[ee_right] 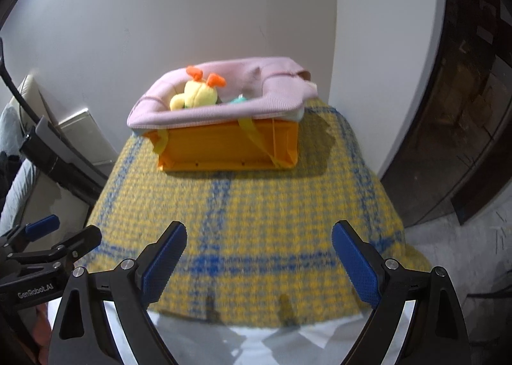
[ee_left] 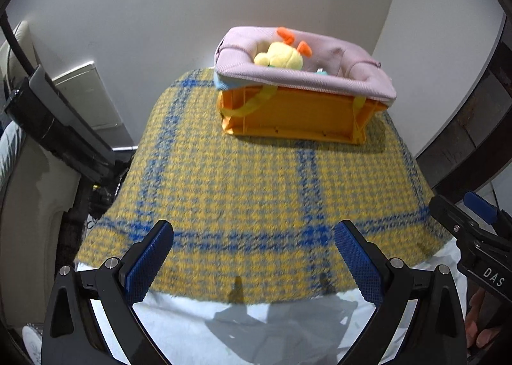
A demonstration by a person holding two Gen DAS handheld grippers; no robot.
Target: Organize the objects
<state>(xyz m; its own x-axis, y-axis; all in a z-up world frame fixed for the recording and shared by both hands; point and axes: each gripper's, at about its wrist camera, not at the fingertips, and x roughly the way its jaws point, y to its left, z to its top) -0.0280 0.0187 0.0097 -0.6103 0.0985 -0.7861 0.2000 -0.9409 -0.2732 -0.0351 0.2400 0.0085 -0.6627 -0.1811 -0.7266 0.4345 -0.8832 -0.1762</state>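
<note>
Item: orange basket, lined and overhung by a pink knitted cloth, set on a desk covered with a yellow-and-blue checked blanket. It is placed well ahead of the left hand-held gripper, slightly to that gripper's right, at the far edge of the desk against a pale wall.

Contents: a yellow plush toy with orange parts is seen lying inside, beside a small pale-green object (too hidden to be identified).

Grippers: the left hand-held gripper is held with its blue pads wide apart and nothing between them. The right hand-held gripper is likewise spread and empty, with the basket well ahead of it and slightly to its left. Neither is touching anything.

Handling, as judged: the plush toy is expected to be light, soft and compressible, best pinched across its rounded body. The cloth is limp and would be gathered at its draped front rim. The basket appears stiff plastic, and its yellow straps (hanging down the front wall) or its rim are offered as holds.
</note>
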